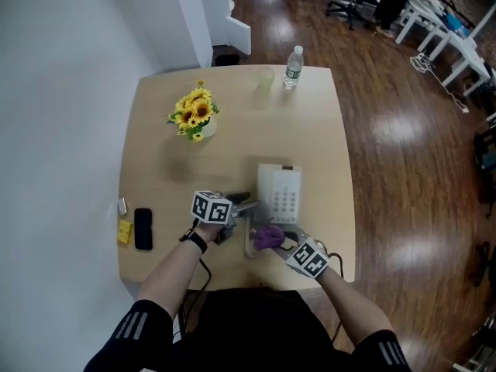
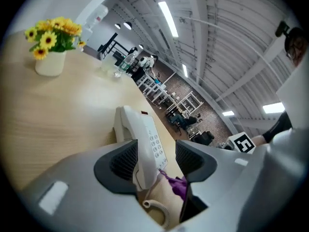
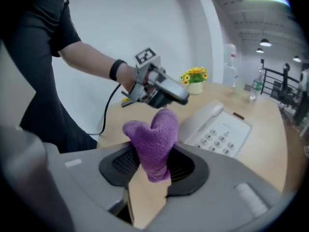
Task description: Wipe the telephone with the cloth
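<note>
A white telephone (image 1: pixel 280 192) lies flat on the wooden table (image 1: pixel 232 153), handset along its left side. In the left gripper view the telephone (image 2: pixel 147 139) has its near end between the jaws of my left gripper (image 2: pixel 152 161), which stands open, with a gap on the keypad side. In the head view that left gripper (image 1: pixel 246 210) is at the phone's near left corner. My right gripper (image 3: pixel 153 166) is shut on a purple cloth (image 3: pixel 154 134) that sticks up from the jaws. The cloth (image 1: pixel 268 236) hangs just in front of the phone's near edge. A coiled cord (image 2: pixel 157 207) lies below.
A pot of sunflowers (image 1: pixel 195 116) stands at the far left, with a water bottle (image 1: pixel 292 68) and a pale cup (image 1: pixel 266 78) at the far edge. A black smartphone (image 1: pixel 143 229) and a yellow item (image 1: pixel 124 232) lie at the near left. The table's near edge is right behind the grippers.
</note>
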`<state>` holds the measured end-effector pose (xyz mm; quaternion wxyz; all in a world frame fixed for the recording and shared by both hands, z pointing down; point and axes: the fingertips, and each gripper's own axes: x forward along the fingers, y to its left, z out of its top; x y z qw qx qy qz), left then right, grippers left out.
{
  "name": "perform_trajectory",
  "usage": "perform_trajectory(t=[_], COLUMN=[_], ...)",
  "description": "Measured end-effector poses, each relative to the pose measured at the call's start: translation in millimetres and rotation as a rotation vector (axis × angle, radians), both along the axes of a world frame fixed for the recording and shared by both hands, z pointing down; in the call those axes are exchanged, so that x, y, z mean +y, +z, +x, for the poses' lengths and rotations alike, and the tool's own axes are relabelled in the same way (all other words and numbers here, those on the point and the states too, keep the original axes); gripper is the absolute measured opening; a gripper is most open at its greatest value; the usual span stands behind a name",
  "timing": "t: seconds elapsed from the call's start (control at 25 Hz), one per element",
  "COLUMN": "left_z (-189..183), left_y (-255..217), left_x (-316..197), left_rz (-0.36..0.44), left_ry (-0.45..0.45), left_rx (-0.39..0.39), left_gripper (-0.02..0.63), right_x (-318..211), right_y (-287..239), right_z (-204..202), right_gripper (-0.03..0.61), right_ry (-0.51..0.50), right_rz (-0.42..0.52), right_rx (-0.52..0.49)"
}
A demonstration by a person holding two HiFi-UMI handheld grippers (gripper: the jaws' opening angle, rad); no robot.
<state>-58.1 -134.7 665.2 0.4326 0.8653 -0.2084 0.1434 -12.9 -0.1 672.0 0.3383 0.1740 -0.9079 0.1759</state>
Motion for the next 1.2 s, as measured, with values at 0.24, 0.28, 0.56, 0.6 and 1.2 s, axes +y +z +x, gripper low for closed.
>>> perform_trajectory(t=[0.24, 0.28, 0.56, 0.6, 1.2], left_z=[19.3, 21.9, 32.5, 33.1, 39.0], left_y=[43.4, 47.4, 48.2, 49.0, 43.0], left_x=[-11.4, -14.3, -20.9, -21.6, -24.3], left_rz=[-0.237, -0.27, -0.324, -0.335, -0.364], left_ry=[-0.02, -0.035, -0.028, -0.034, -0.052], left_rx=[0.143, 0.178, 0.301, 0.31, 0.427], left_gripper=[0.241, 0.239, 0.141, 0.122, 0.084], right_x=[0.6, 2.3, 16.0, 18.0, 12.0], right_y=[-44.2, -47.6, -46.0, -44.8, -49.4], right_z=[33.8, 39.5, 66.3, 69.6, 86.0], right_gripper=[0.161, 0.161, 0.161, 0.161, 0.161], right_ry=[0.161, 0.183, 0.275, 0.283, 0.338], right_rz=[0.054, 0.053, 0.025, 0.019, -0.009], right_rx=[-0.085, -0.091, -0.092, -0.089, -0.109])
